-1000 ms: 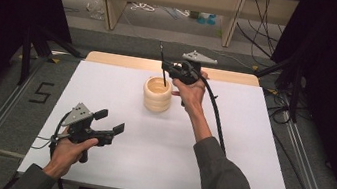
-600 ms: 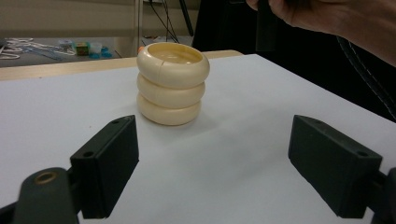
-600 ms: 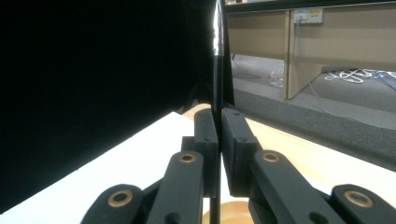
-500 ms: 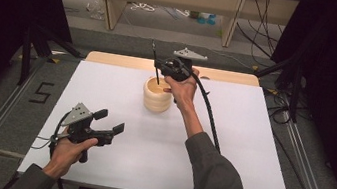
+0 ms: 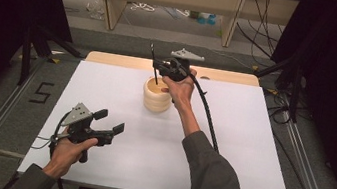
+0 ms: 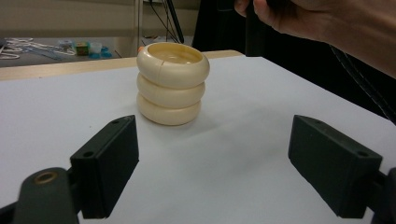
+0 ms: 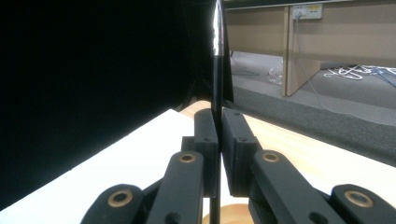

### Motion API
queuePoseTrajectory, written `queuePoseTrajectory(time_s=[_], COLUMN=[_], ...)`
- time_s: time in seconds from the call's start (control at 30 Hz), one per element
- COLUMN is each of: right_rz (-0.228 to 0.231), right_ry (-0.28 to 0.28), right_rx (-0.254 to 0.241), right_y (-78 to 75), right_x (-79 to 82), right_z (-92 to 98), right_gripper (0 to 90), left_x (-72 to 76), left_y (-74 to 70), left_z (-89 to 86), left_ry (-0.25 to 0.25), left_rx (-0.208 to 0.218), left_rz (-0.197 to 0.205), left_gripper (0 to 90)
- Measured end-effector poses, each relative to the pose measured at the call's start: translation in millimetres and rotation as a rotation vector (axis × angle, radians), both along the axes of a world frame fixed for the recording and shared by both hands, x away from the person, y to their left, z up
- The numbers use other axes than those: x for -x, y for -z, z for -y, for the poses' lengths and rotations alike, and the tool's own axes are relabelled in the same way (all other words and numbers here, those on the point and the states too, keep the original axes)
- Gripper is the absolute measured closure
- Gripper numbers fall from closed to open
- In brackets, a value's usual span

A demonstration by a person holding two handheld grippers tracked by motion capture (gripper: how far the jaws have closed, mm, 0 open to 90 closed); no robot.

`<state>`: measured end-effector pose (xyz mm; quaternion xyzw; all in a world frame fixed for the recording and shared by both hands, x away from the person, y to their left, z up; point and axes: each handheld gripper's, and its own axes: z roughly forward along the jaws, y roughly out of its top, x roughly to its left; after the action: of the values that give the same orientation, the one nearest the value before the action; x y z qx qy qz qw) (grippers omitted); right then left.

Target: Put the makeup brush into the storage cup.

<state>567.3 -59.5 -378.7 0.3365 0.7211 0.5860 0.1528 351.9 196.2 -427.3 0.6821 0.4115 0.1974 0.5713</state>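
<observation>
You pinched the thin black rod (image 5: 153, 65) upright in your right gripper (image 5: 161, 67) above the ringed holder (image 5: 157, 94), presumably for insertion; your left gripper (image 5: 109, 122) rested wide-open, empty, on the bench (image 5: 249, 147).

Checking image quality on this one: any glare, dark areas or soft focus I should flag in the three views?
High view: even light on the white table, black curtains on both sides. Left gripper view: ring holder sharp, near jaws slightly soft. Right gripper view: left half black, a bright glint at the top of the thin black rod.
</observation>
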Motion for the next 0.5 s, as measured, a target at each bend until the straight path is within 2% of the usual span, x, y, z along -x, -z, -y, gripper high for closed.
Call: queuePoseTrajectory(time_s=[0.1,0.13,0.2,0.27,0.3,0.43,0.5], right_rz=[0.012,0.000,0.026,0.014,0.021,-0.003,0.019], right_ry=[-0.002,-0.005,-0.005,-0.007,-0.005,-0.005,-0.005], right_rx=[0.009,0.005,0.006,0.008,0.005,0.022,0.024], right_y=[-2.9,-4.6,-6.8,-7.6,-6.8,-2.6,-1.2], right_x=[-0.9,-0.5,-2.4,-2.1,-2.7,-3.0,-4.5], right_z=[-3.2,-4.9,-8.2,-9.5,-10.0,-9.9,-11.1], right_gripper=[85.7,85.7,85.6,85.7,85.6,85.7,85.7], left_x=[0.0,0.1,0.1,0.3,0.3,0.3,0.2], left_y=[0.0,0.0,-0.1,-0.2,-0.2,-0.3,-0.2], left_z=[0.0,-0.1,-0.2,-0.2,-0.2,-0.1,-0.1], left_ry=[0.000,-0.001,-0.001,-0.001,0.000,0.000,0.000], left_rx=[0.000,0.001,0.002,0.002,0.002,0.001,0.002], left_rz=[0.000,0.000,0.000,0.000,0.001,0.001,0.001], left_gripper=[15.6,15.5,15.6,15.6,15.5,15.5,15.6])
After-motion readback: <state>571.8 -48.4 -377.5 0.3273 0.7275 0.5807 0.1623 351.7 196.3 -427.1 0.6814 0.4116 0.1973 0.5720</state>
